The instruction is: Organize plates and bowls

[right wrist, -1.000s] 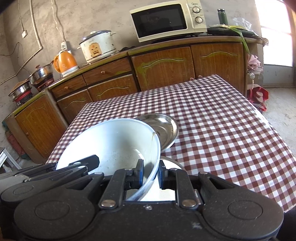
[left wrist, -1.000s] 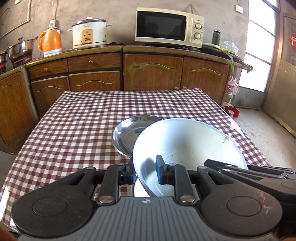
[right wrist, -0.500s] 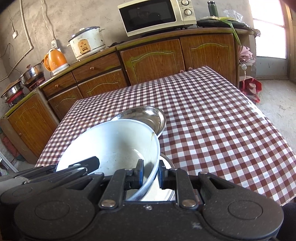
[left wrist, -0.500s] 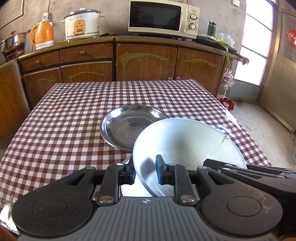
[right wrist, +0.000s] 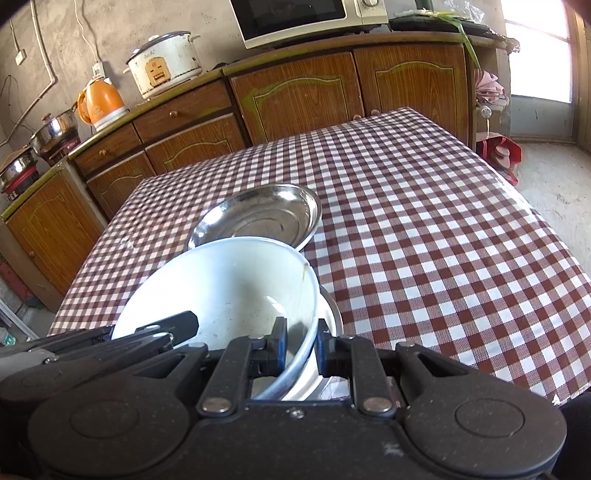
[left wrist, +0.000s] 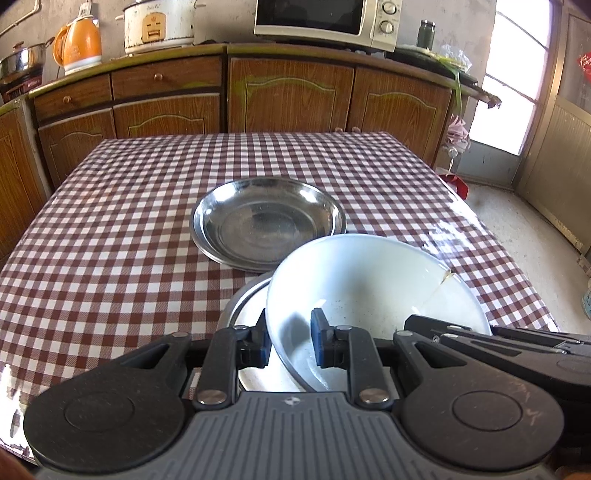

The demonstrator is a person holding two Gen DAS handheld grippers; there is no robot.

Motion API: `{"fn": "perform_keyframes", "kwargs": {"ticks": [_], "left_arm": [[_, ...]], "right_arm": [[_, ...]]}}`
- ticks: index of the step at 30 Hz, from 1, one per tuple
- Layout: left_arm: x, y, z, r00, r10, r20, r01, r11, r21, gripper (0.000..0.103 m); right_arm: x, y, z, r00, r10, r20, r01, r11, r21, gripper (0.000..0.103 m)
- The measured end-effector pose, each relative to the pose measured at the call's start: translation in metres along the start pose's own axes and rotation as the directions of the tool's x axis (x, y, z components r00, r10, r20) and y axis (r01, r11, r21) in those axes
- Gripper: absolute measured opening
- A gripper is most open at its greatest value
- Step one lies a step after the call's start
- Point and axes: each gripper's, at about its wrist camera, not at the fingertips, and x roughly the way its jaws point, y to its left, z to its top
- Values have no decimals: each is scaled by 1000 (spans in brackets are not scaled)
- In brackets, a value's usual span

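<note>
A big white bowl [left wrist: 373, 280] [right wrist: 221, 291] with a crack in its rim is held by both grippers. My left gripper [left wrist: 288, 341] is shut on its left rim, and my right gripper [right wrist: 301, 345] is shut on its right rim. The bowl hangs tilted just over a steel dish [left wrist: 240, 314] [right wrist: 330, 310] at the near table edge; whether they touch is hidden. A second steel plate [left wrist: 267, 221] [right wrist: 258, 218] lies flat further back on the checked tablecloth.
The table [left wrist: 110, 221] carries a red-and-white checked cloth. Behind it runs a wooden cabinet counter [left wrist: 288, 96] with a microwave [left wrist: 325, 18], a rice cooker [left wrist: 159, 24] and an orange kettle [left wrist: 79, 44]. A doorway [left wrist: 517, 81] opens at the right.
Both grippers have sunk with the white bowl and tipped further downward; more of the steel plate behind it and of the dish beneath now shows. The grips are unchanged.
</note>
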Motion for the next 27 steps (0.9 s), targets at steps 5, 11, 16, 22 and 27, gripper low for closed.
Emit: {"fn": "perform_keyframes", "kwargs": {"ticks": [5,11,16,22,27], "left_arm": [[8,0,-3,1000,0,-26,0,1000,4,21],[16,2,-6,999,12,-52,-11,1000,10,21],[21,4,-7,997,19,-68,-19,1000,6,21],[25,7,-6,996,28,-80,-29,1000,-7,21],[30,10,-7,995,32,-94,-34,999,-21,21]], "right_arm": [[8,-3,-3,1000,-5,-25,5,1000,8,21],[19,-2,-7,999,0,-46,0,1000,4,21],[27,-2,-8,998,1,-57,-2,1000,-6,21],[34,2,-7,998,8,-61,-9,1000,-22,21],[40,4,-8,998,16,-68,-18,999,-39,21]]}}
